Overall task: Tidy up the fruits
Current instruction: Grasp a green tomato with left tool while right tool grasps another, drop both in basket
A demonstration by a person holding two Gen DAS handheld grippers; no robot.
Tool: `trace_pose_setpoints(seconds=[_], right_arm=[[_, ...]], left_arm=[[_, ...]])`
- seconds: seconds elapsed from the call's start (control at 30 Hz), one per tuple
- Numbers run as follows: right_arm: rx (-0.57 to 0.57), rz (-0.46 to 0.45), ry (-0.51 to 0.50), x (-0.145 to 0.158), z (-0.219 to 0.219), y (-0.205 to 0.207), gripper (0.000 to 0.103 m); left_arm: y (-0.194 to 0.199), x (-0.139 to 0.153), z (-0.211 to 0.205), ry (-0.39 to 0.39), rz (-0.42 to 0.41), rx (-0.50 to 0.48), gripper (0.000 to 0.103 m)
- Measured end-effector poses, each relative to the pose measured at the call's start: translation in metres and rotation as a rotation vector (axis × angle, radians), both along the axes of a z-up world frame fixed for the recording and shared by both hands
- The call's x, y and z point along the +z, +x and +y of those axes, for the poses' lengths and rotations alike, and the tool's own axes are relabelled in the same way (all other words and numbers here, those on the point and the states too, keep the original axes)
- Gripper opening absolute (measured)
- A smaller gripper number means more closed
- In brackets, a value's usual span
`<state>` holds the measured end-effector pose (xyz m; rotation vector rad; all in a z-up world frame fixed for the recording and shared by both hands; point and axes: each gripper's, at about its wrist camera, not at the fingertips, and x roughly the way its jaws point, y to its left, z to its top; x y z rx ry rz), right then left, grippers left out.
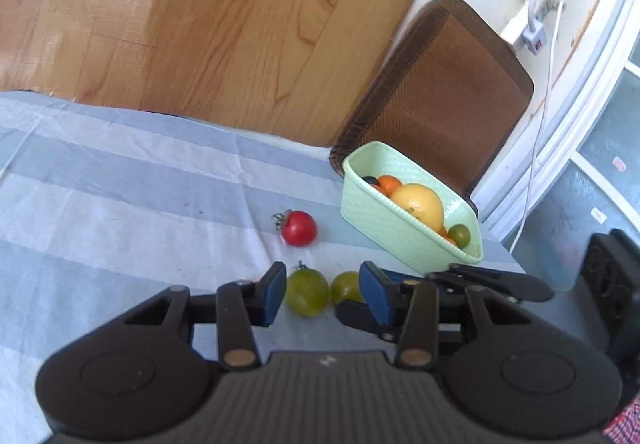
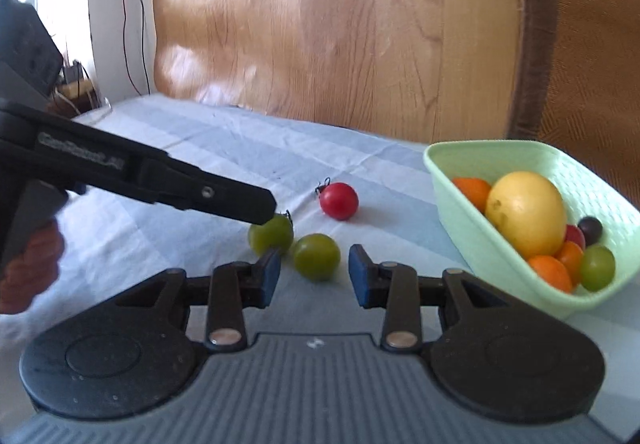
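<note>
Two green tomatoes and a red tomato (image 1: 299, 227) lie on the striped cloth beside a pale green basket (image 1: 384, 228). The basket holds a yellow citrus (image 1: 418, 205), oranges, a green tomato and a dark fruit. My left gripper (image 1: 322, 294) is open, its pads on either side of the left green tomato (image 1: 307, 292); the other green tomato (image 1: 345, 286) lies by its right pad. My right gripper (image 2: 314, 278) is open, just in front of that second green tomato (image 2: 317, 256). In the right wrist view the left gripper's finger (image 2: 224, 200) reaches over the first green tomato (image 2: 271, 237), with the red tomato (image 2: 339, 200) and the basket (image 2: 472, 244) beyond.
A brown chair back (image 1: 448, 92) stands behind the basket at the table's far edge. A wooden floor (image 1: 200, 12) lies beyond the table. A white power strip with cords (image 1: 532, 24) is by the wall. The blue-grey striped cloth (image 1: 120, 204) covers the table.
</note>
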<state>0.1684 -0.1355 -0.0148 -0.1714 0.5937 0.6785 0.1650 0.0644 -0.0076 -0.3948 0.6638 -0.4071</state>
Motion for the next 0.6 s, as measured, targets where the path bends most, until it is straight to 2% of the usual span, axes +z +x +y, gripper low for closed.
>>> trace_pose_setpoints(seconds=[0.03,0.1,0.2,0.27,0.3,0.4,0.47,0.5,0.57,0.6], right_arm=[[-0.002,0.004,-0.023,0.000,0.004,0.003,0.039],[0.003,0.027,-0.036,-0.003,0.005,0.009,0.029],[-0.015,0.011,-0.026,-0.002,-0.003,0.003,0.029],[-0.043,0.003,-0.014,-0.001,-0.012,-0.006,0.029],[-0.054,0.004,-0.005,-0.001,-0.016,-0.009,0.029],[-0.091,0.011,0.016,-0.001,-0.034,-0.022,0.029],[-0.113,0.011,0.030,-0.001,-0.045,-0.029,0.029],[-0.123,0.012,0.039,-0.001,-0.050,-0.033,0.029],[-0.139,0.015,0.053,-0.001,-0.059,-0.038,0.029],[-0.144,0.014,0.057,0.000,-0.062,-0.041,0.029]], left_arm=[[-0.001,0.000,0.002,-0.009,0.001,0.007,0.041],[-0.001,0.000,0.002,-0.009,-0.001,0.014,0.041],[0.000,-0.001,-0.005,0.024,-0.003,0.001,0.041],[0.004,-0.004,-0.014,0.051,0.000,-0.017,0.049],[0.005,-0.005,-0.018,0.069,-0.004,-0.020,0.053],[0.006,-0.008,-0.034,0.154,-0.020,-0.025,0.053],[0.007,-0.011,-0.041,0.207,-0.026,-0.022,0.048],[0.007,-0.013,-0.043,0.221,-0.025,-0.018,0.040],[0.007,-0.013,-0.042,0.229,-0.028,-0.018,0.029],[0.008,-0.013,-0.042,0.227,-0.024,-0.025,0.028]])
